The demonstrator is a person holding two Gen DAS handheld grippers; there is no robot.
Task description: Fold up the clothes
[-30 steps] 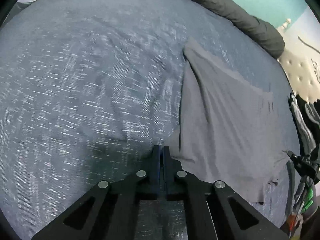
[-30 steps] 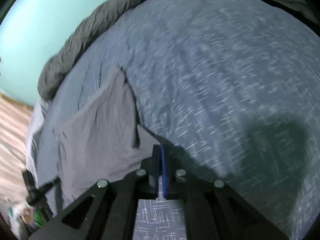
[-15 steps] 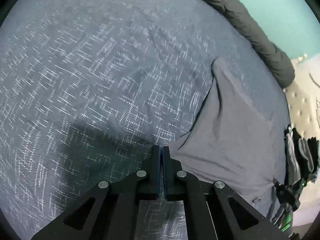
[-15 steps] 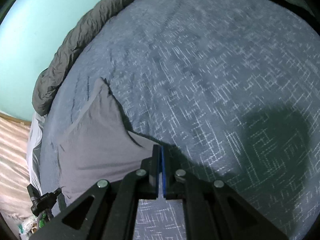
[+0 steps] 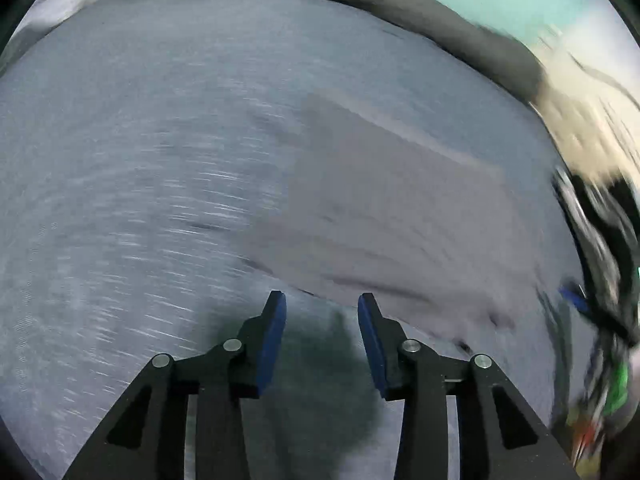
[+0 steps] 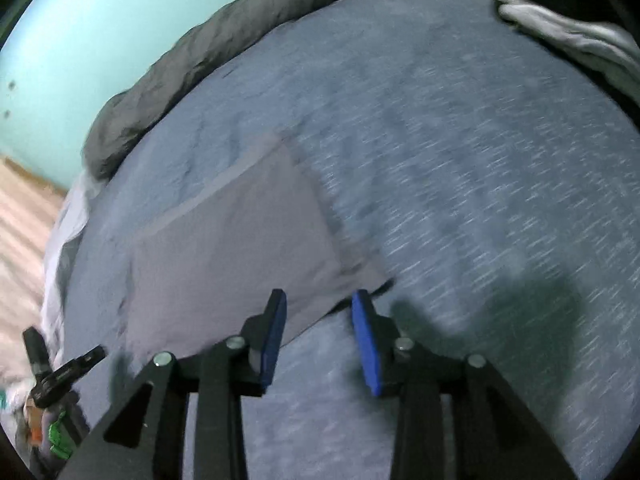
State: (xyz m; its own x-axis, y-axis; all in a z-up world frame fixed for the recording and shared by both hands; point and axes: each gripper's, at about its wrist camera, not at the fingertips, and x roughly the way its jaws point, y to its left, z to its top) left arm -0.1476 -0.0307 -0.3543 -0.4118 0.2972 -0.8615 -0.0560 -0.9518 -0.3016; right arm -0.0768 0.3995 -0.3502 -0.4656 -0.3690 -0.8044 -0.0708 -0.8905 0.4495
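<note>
Now both tools are seen released above the bed. Nearest in the left wrist view, the left tool [image 5: 320, 306] is held with its blue pads parted and nothing between them; its jaws have just been opening. The same is shown in the right wrist view, where the right tool [image 6: 318, 304] is spread apart, its jaws also just opened, and no cloth is pinched. Only the blue bedspread [image 5: 140, 168] and a dark shadow are seen under the fingers.

Just beyond the fingertips, the grey garment [image 6: 236, 248] is laid flat on the bedspread as a rough rectangle, with a paler band along its far edge. In the left wrist view the same garment [image 5: 400, 216] is spread to the right of the tool, though the picture is smeared by motion and the creases cannot be read well.

A fold appears to have been laid down and let go, so the step in hand is judged to be the release and the check of the result. For this to be done well, the tools should be lifted clear without the near edge being dragged, the edges should be looked over for alignment, and any ridge should be smoothed before the next corners are taken.

Farther off, a dark rolled blanket [image 6: 192, 52] is lain along the bed's far side, and a turquoise wall [image 6: 80, 28] is seen behind it.
</note>
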